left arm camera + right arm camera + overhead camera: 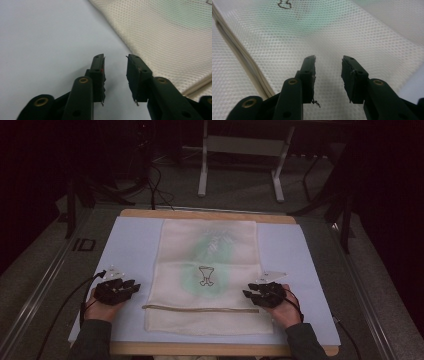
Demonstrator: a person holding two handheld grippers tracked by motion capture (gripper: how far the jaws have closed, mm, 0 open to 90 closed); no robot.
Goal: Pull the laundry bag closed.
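While the high view blurs them, both gripper views: left gripper and right gripper spread, empty, beside mesh bag

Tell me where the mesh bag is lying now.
In the high view, the mesh bag lies flat mid-mat, between the left gripper and the right gripper.

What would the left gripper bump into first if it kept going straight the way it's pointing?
Probably the cream mesh bag. The left gripper has open jaws over the pale blue table mat, and the bag's edge lies just ahead, though depth is hard to judge.
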